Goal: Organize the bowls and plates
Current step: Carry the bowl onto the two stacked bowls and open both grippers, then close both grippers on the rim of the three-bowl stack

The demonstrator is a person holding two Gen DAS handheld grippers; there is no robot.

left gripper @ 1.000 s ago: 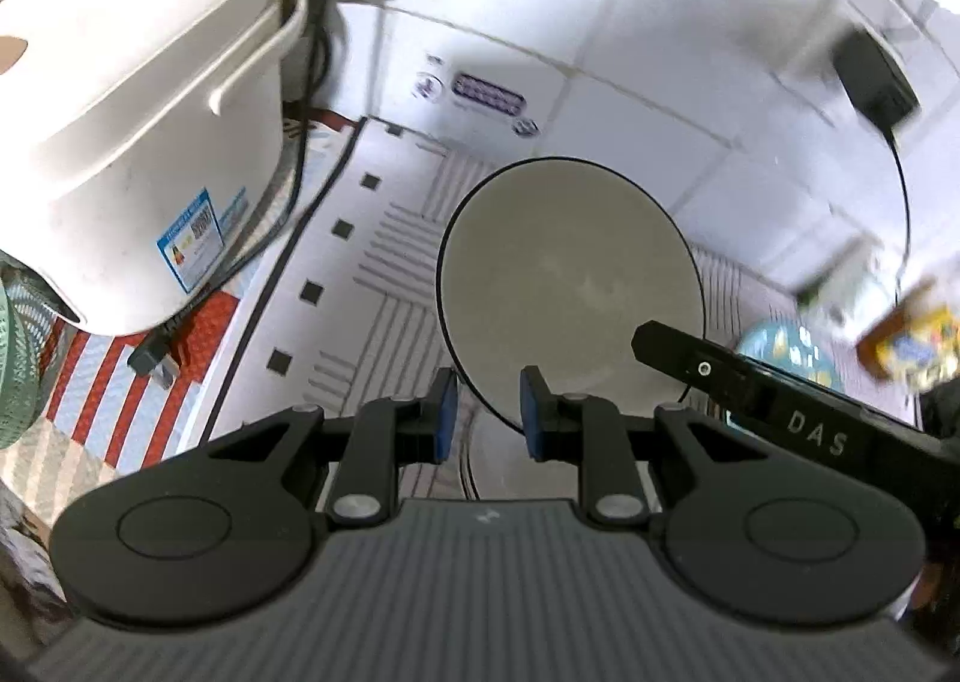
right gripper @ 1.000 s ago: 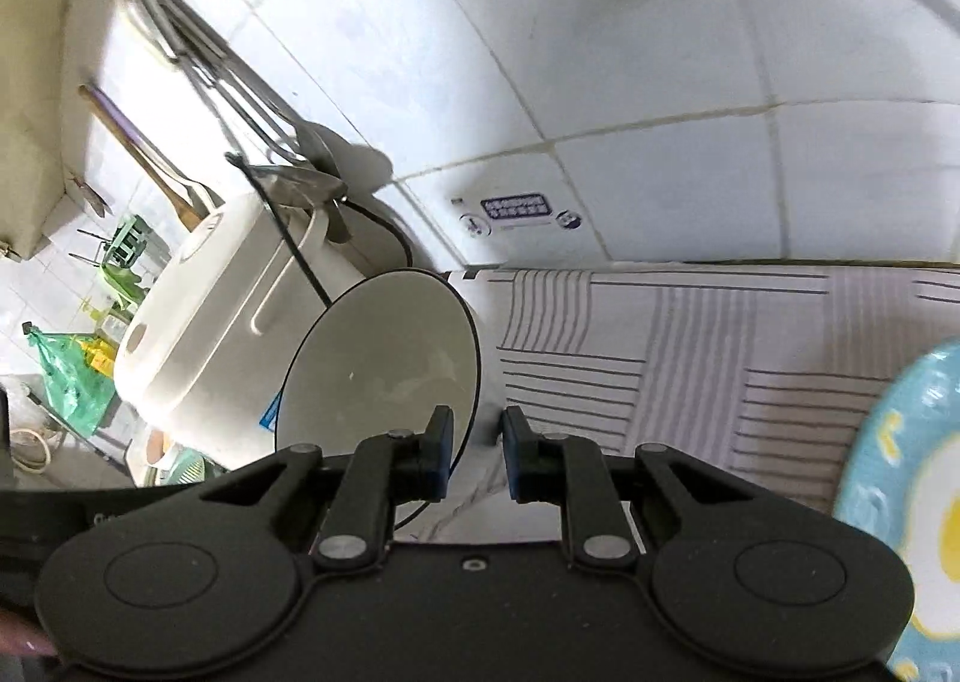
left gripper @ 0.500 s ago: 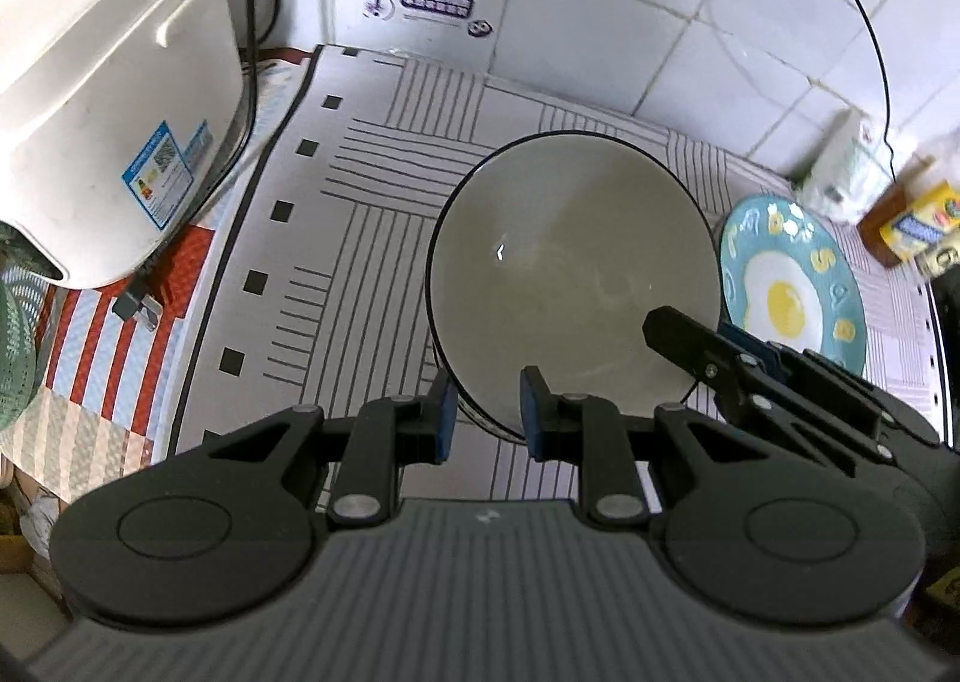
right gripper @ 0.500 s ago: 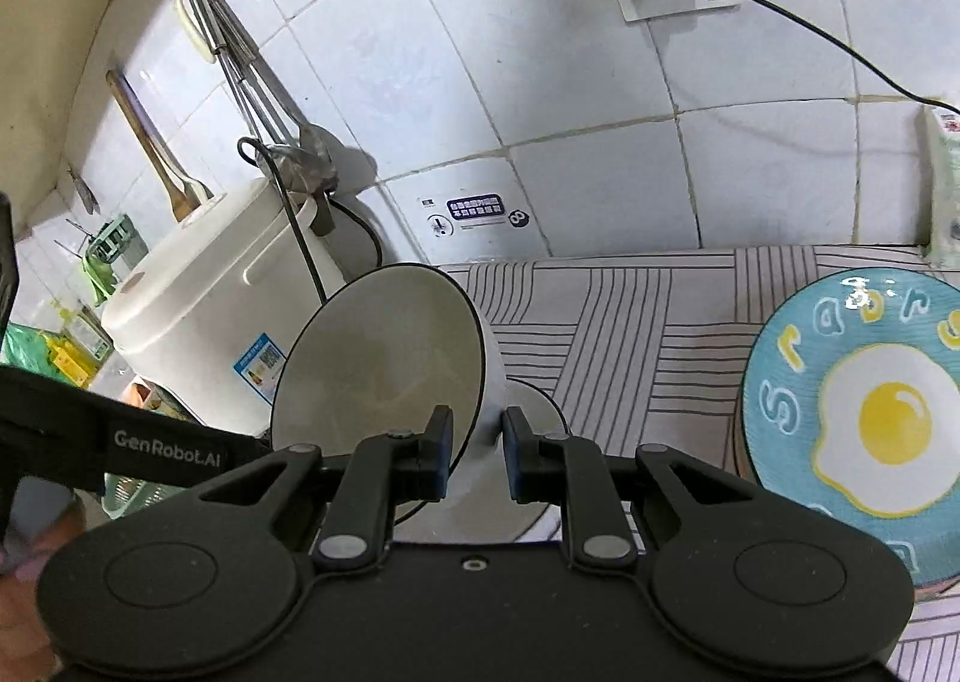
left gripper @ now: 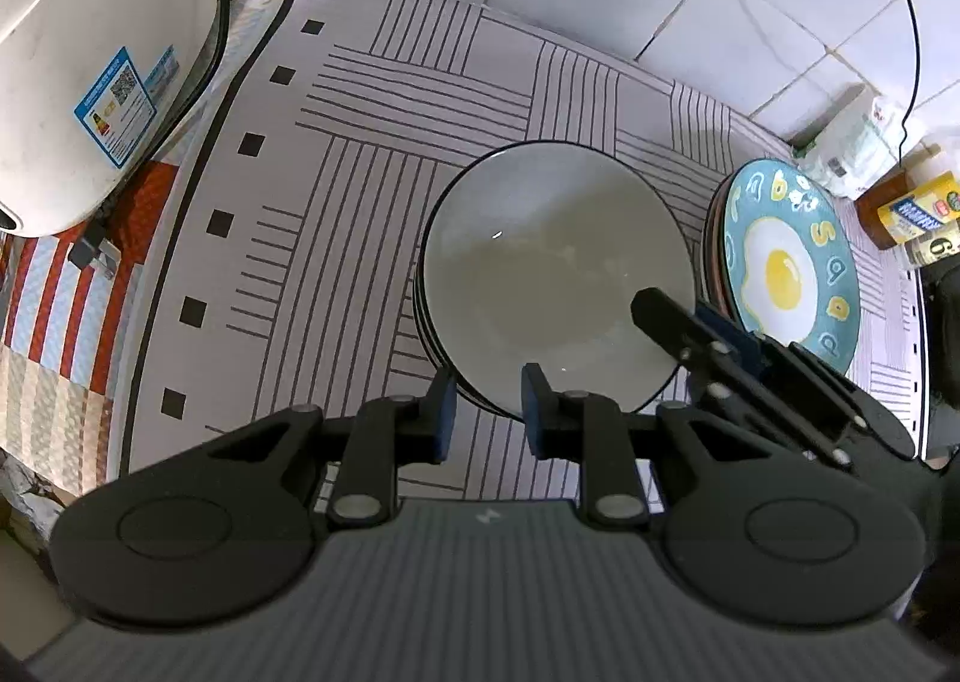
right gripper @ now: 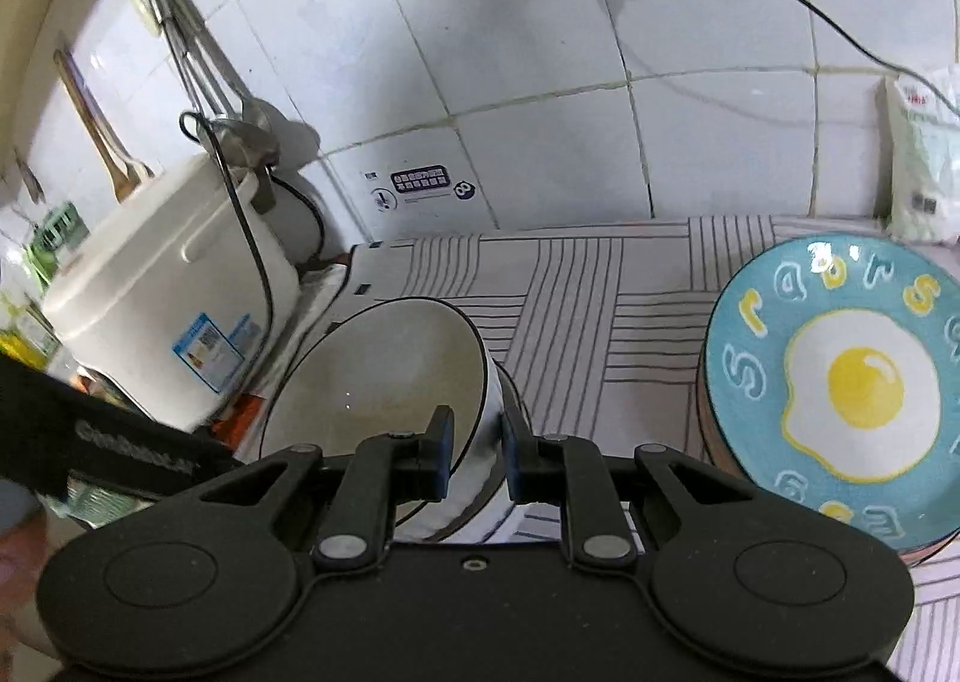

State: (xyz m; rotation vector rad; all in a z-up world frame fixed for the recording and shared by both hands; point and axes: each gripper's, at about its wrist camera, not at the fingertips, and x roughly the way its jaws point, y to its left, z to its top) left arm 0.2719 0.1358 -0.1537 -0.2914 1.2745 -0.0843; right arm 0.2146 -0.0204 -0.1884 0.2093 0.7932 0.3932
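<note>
A white bowl (left gripper: 558, 274) with a thin black rim is held by both grippers on the striped mat. My left gripper (left gripper: 489, 406) is shut on its near rim. My right gripper (right gripper: 477, 442) is shut on the rim at the bowl's (right gripper: 372, 376) right side, one finger inside and one outside. In the left wrist view the right gripper (left gripper: 690, 322) reaches in from the right. The bowl is slightly tilted directly over a stack of similar bowls (left gripper: 423, 322); whether it rests in them I cannot tell. The left gripper's body (right gripper: 120, 442) crosses the right wrist view at the left.
A blue plate with a fried-egg picture (left gripper: 780, 268) (right gripper: 840, 382) tops a stack of plates just right of the bowls. A white rice cooker (left gripper: 90, 52) (right gripper: 168, 292) stands at the left with its cord. Bags and jars (left gripper: 900, 208) sit at the far right by the tiled wall.
Both grippers have brought the bowl down and to the right, from steeply tilted to nearly level over the stack of bowls. The egg plate has come fully into both views.
</note>
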